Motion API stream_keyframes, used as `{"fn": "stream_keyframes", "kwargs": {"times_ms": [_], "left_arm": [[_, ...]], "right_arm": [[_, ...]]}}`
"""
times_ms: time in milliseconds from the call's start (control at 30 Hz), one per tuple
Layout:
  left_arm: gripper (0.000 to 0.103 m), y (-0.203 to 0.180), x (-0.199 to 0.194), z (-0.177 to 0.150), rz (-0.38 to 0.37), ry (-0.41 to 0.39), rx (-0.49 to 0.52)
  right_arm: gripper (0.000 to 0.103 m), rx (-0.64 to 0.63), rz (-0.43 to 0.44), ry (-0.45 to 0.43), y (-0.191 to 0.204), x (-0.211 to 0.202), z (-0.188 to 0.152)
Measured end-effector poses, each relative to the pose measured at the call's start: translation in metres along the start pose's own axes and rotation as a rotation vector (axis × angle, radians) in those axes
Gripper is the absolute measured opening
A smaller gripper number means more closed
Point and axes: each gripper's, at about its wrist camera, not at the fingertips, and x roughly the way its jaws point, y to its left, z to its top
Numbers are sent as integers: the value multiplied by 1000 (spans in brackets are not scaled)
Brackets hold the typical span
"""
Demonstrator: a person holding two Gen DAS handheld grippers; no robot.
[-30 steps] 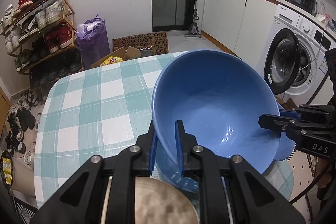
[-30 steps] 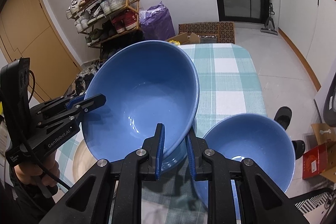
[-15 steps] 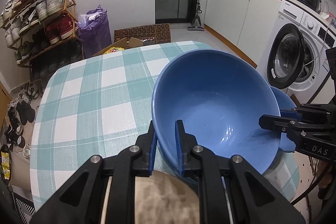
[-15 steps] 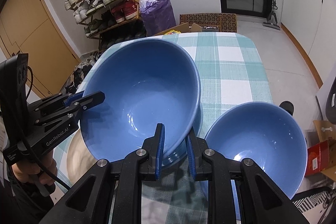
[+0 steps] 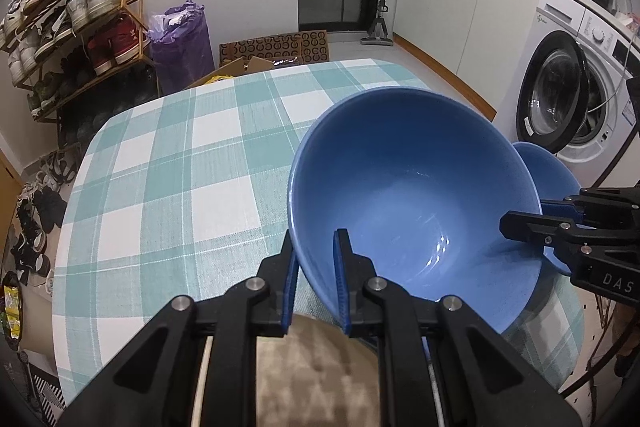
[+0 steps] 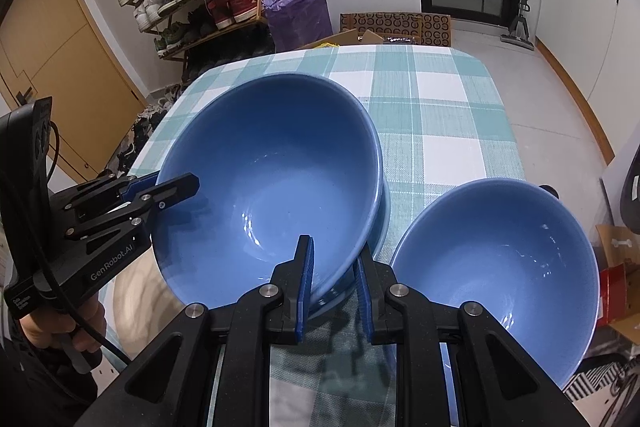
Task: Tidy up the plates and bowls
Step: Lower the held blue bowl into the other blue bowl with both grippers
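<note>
Claws, left and right, each clamp big blue bowl's rim above counter; next, probably nest it into another.

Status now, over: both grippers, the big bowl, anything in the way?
Left gripper and right gripper both clamped on big bowl's rim. Bowl tilted over checked table. Smaller bowl close beside.

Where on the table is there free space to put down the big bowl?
The checked tablecloth is bare over its whole far half, toward the shoe rack and the cardboard box. The near edge is crowded: the large blue bowl, the second blue bowl beside it, and a beige plate close below.
</note>
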Motion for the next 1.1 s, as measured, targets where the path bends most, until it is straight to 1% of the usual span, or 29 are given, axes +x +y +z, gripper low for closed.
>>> {"fn": "stream_keyframes", "kwargs": {"times_ms": [367,633,800,1100], "left_arm": [[14,1,13,-4,10,21,5],[14,-2,18,-8,43,21,24],[14,-1,20,-9,32,25,26],[16,-3,22,-12,35,24,46]], "right_arm": [[20,-27,-38,14,4,9,-3],[20,-87,-101,16,13,13,-3],[20,-106,-124,20,15,12,-2],[23,-166,-198,25,24,15,-4]]}}
